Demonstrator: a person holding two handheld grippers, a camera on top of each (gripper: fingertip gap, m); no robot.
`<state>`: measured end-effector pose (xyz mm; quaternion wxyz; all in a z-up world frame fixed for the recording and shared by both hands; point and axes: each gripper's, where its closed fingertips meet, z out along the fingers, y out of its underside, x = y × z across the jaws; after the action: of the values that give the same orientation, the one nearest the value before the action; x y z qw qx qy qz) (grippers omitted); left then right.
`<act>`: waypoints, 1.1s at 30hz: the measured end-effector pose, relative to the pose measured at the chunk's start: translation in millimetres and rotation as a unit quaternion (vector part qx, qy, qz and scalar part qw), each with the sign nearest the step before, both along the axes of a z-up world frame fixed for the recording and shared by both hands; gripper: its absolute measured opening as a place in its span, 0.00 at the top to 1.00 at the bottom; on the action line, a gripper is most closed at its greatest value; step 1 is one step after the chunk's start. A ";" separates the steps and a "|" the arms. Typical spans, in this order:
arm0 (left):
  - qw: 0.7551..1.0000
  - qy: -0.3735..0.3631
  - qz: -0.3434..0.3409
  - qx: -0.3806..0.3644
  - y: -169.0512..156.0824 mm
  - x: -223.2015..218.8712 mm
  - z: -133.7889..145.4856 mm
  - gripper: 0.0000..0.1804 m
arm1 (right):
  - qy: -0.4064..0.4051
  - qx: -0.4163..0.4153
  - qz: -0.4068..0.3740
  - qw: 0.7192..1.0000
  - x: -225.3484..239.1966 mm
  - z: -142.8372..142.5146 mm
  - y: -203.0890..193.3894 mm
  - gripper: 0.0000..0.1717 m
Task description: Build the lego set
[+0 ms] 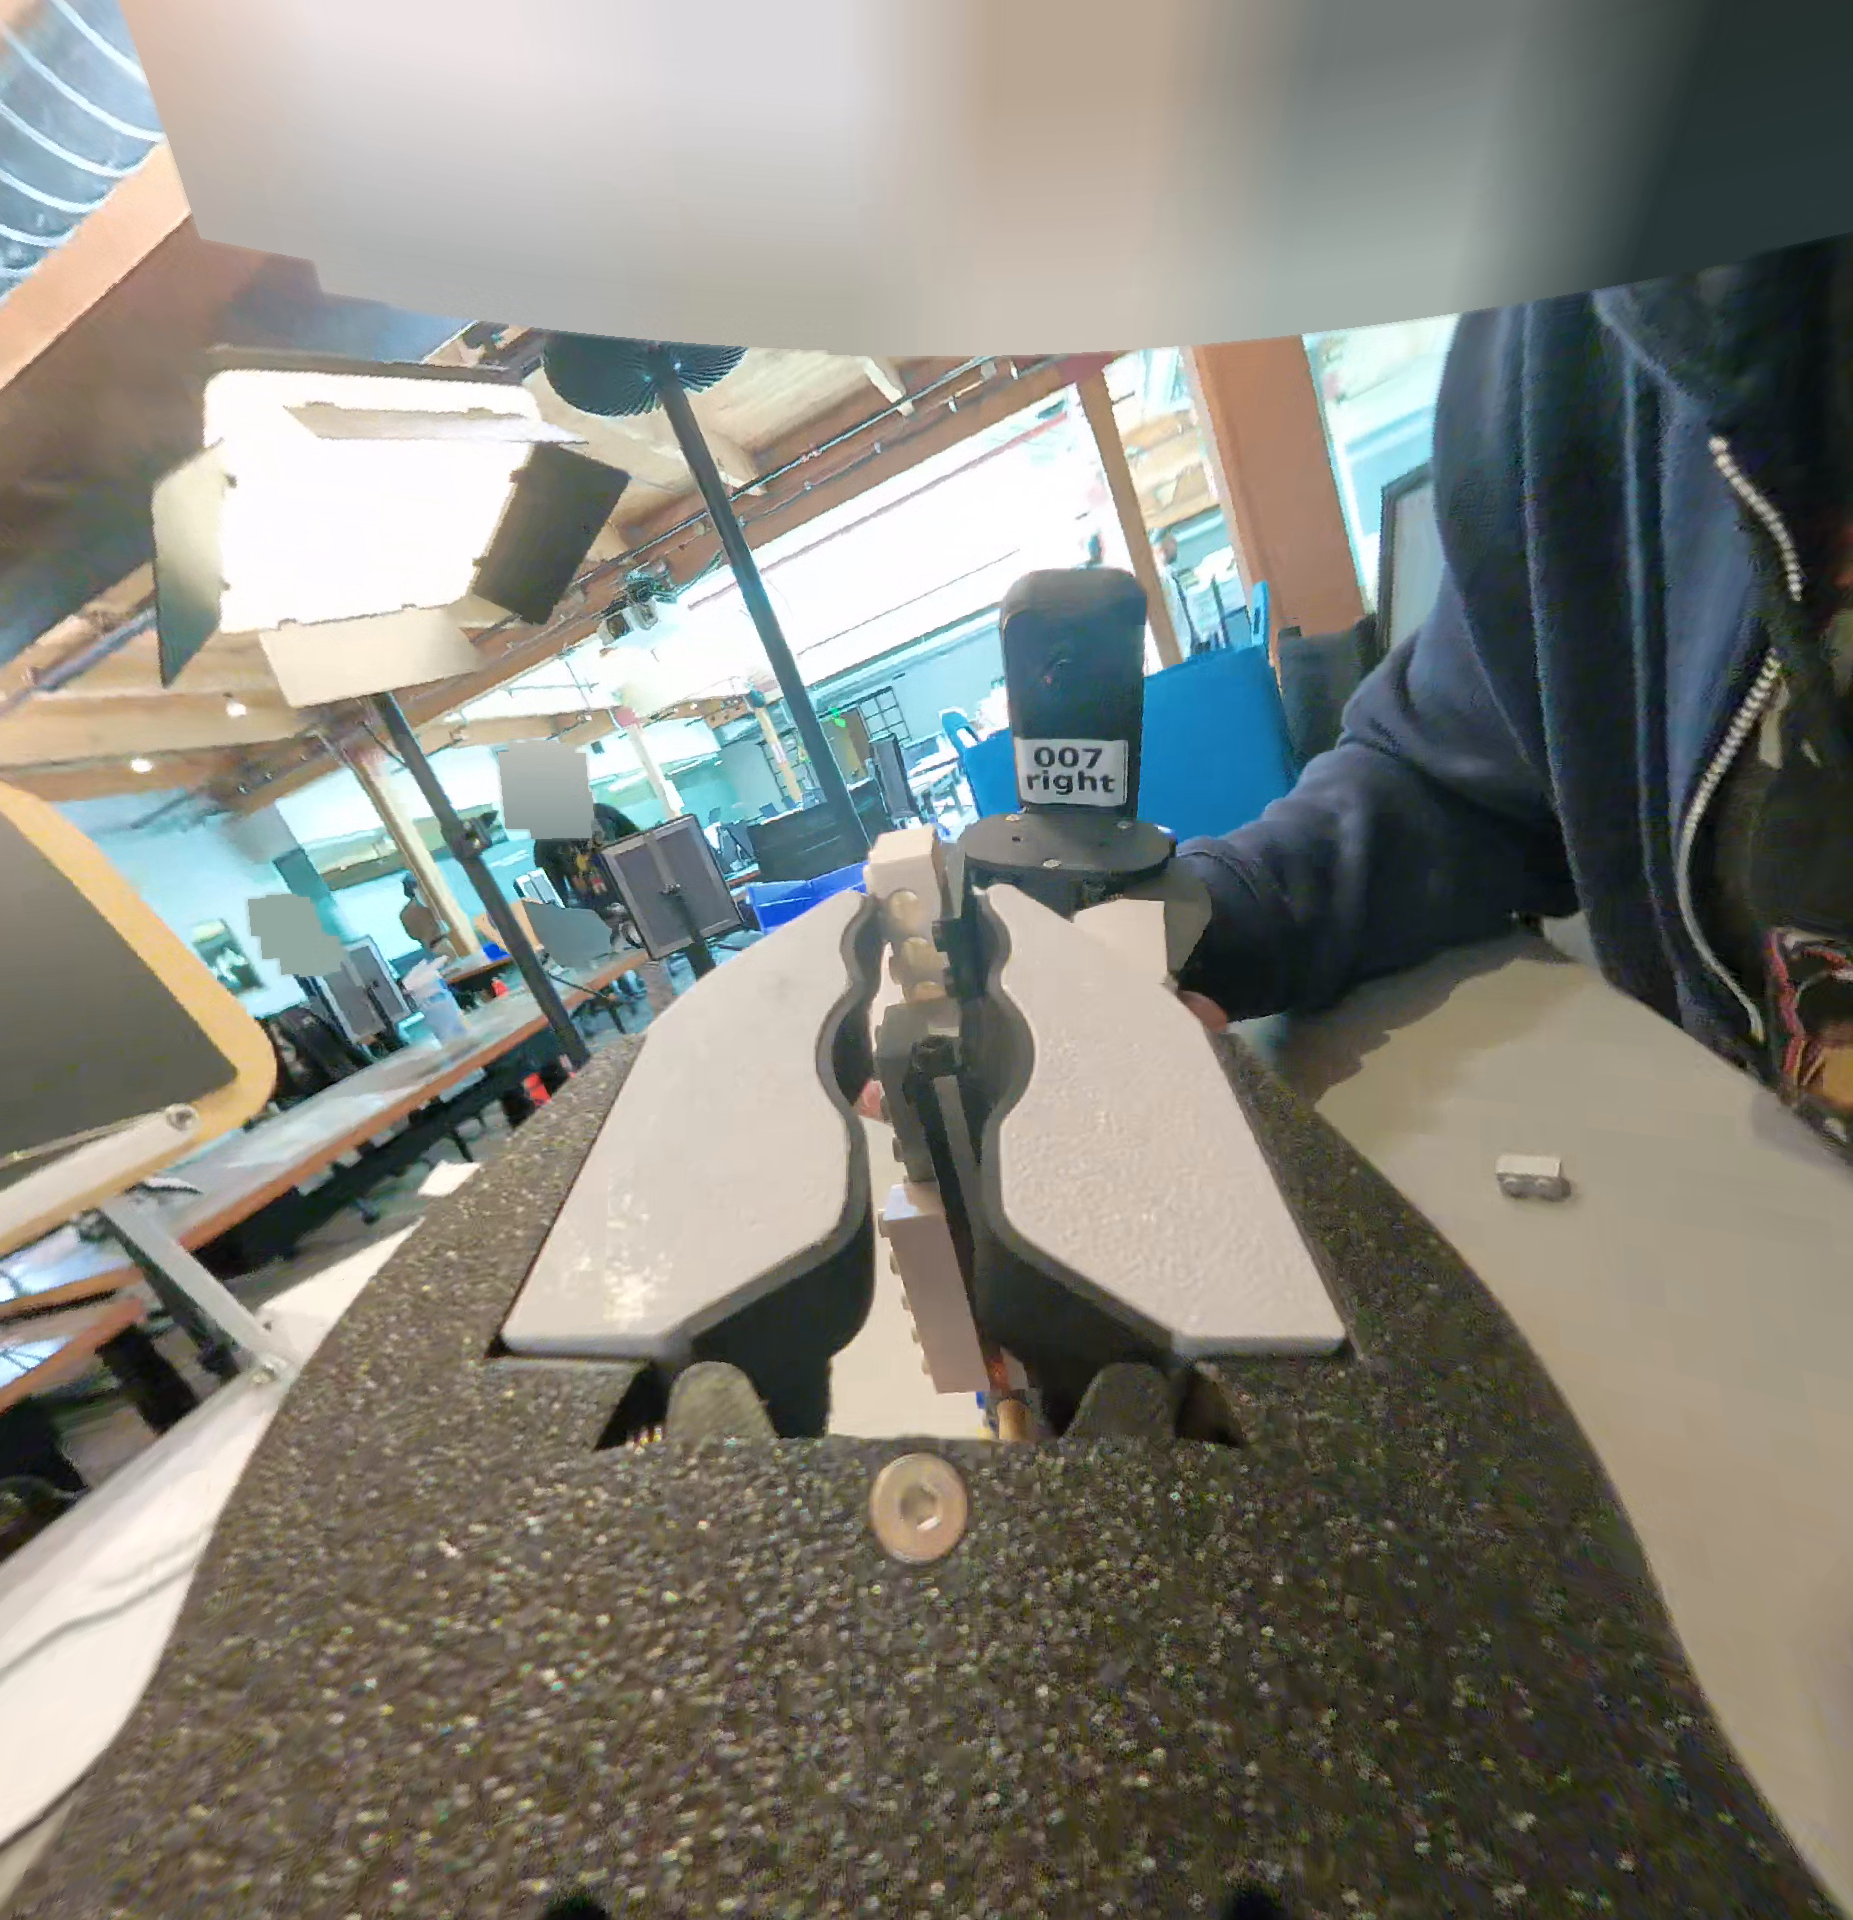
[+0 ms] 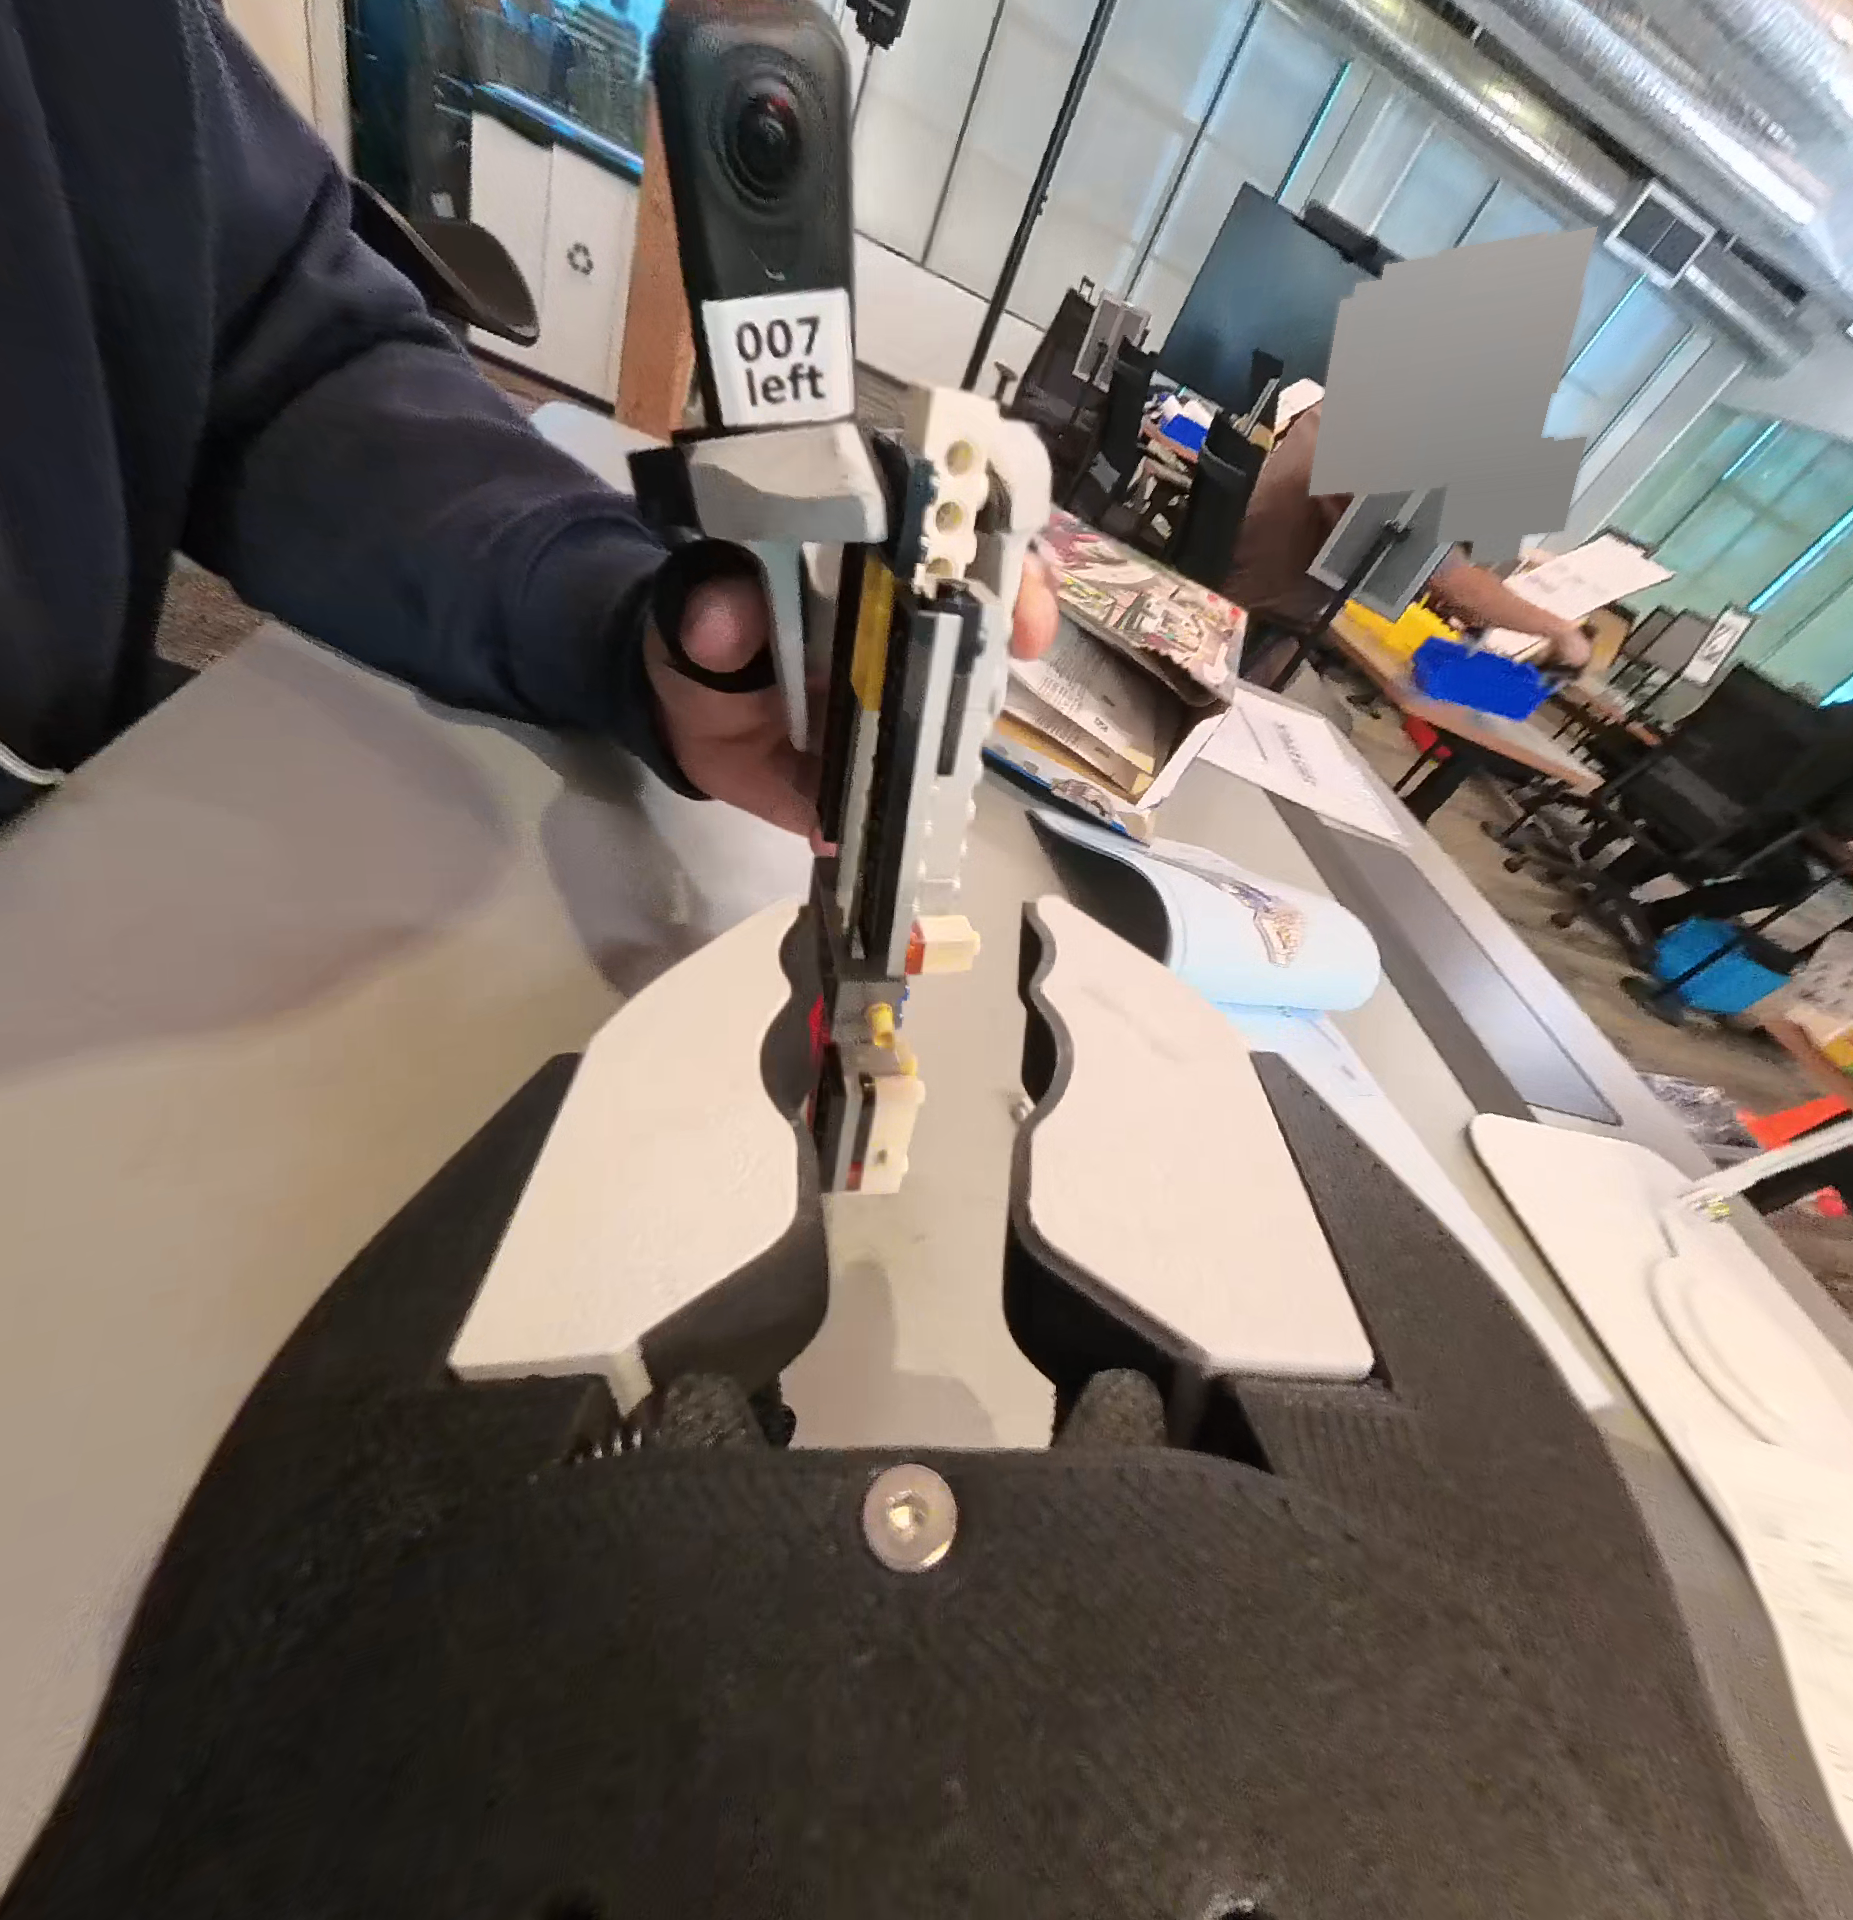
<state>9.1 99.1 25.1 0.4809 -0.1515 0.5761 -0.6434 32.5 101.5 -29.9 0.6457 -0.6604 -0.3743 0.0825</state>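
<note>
Left jaws: my left gripper (image 1: pixel 927 1039) is clamped on the brick assembly (image 1: pixel 937 1195).
Right jaws: my right gripper (image 2: pixel 917 997) stands open, one pad beside the assembly's end.

Open-plan workshop: long tables (image 2: pixel 1504 717), blue bins (image 2: pixel 1478 675), exposed ceiling ducts (image 2: pixel 1628 135)

The brick assembly (image 2: pixel 891 727) is taken as the landmark, held upright above the table (image 2: pixel 278 935). Its upper end is clamped in the left gripper (image 2: pixel 932 488); its lower end is flanked by the fingers of the right gripper (image 2: pixel 917 997), the left finger against it, the right finger (image 2: pixel 1130 1091) apart. Right of the assembly, an open booklet (image 2: pixel 1265 935) is seen on the table, and behind that an open box (image 2: pixel 1130 665). In the left wrist view, a small loose brick (image 1: pixel 1533 1176) is found on the table to the assembly's right.
</note>
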 end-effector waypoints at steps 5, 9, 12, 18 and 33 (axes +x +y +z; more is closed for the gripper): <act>0.997 0.034 -0.007 -0.072 16.1 7.9 5.2 0.91 | -0.009 -0.031 -0.032 0.999 3.1 -2.4 12.8 0.79; 0.995 0.039 0.005 -0.095 25.1 11.0 9.8 0.91 | -0.006 -0.031 -0.042 0.999 3.8 -1.5 16.0 0.79; 0.996 0.039 0.009 -0.085 25.9 11.0 10.7 0.91 | -0.006 -0.028 -0.046 0.999 3.2 1.5 16.9 0.78; 0.997 0.042 -0.006 -0.067 22.0 8.8 15.1 0.91 | 0.007 -0.049 -0.046 0.998 5.6 -2.6 17.8 0.77; 0.990 0.030 -0.079 -0.117 21.3 17.5 38.8 0.91 | 0.041 -0.082 -0.048 0.995 0.8 -7.7 17.1 0.79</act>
<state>26.6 120.5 63.9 0.3904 -0.1798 0.5214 -0.7372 33.3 118.6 -37.7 0.6070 -0.7245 -0.3077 0.1091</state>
